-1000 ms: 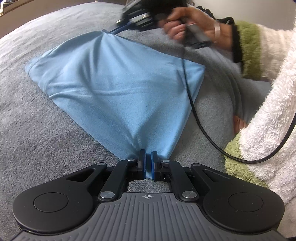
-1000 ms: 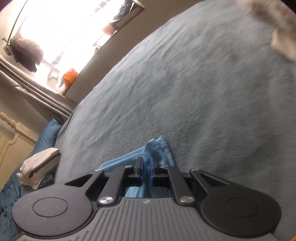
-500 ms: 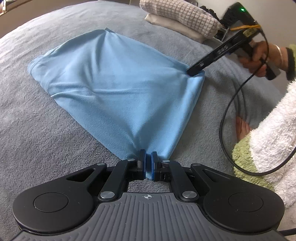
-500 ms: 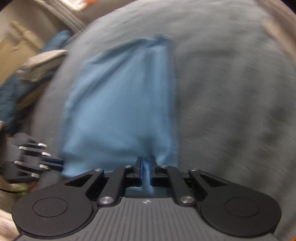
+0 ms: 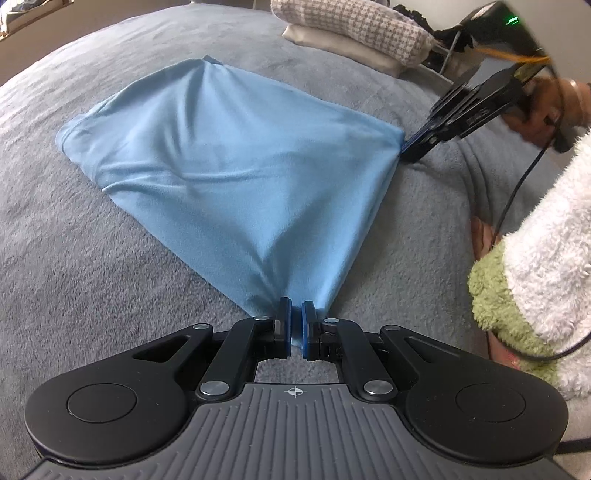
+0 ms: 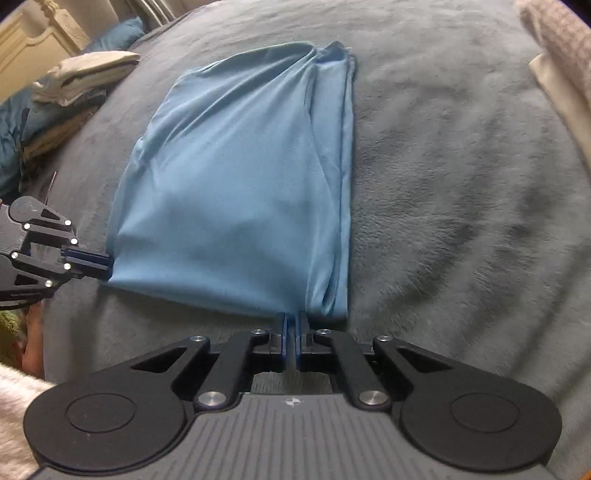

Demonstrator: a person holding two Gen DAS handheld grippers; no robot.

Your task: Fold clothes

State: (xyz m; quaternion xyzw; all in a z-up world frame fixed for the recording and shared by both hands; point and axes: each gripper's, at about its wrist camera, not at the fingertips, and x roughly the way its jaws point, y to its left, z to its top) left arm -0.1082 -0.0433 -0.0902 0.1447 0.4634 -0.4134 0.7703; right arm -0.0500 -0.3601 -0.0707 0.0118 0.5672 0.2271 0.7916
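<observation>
A light blue garment (image 5: 236, 162) lies folded over on a grey blanket (image 5: 74, 266). My left gripper (image 5: 296, 318) is shut on its near corner, and the cloth fans out from there. In the same view my right gripper (image 5: 408, 147) pinches the far right corner, held by a hand. In the right wrist view the garment (image 6: 240, 184) stretches away from my right gripper (image 6: 292, 320), shut on its near edge, while my left gripper (image 6: 107, 266) grips the near left corner. The edge between the two corners is pulled fairly taut.
Folded clothes (image 5: 354, 29) are stacked at the blanket's far right edge in the left wrist view. Another pile of folded laundry (image 6: 74, 81) sits at the far left in the right wrist view. A fluffy white and green sleeve (image 5: 535, 258) and a black cable (image 5: 517, 192) are at the right.
My right gripper has swung from the garment's far corner back to the near right, carrying the cloth over itself into a fold. My left gripper has stayed put, holding its corner.
</observation>
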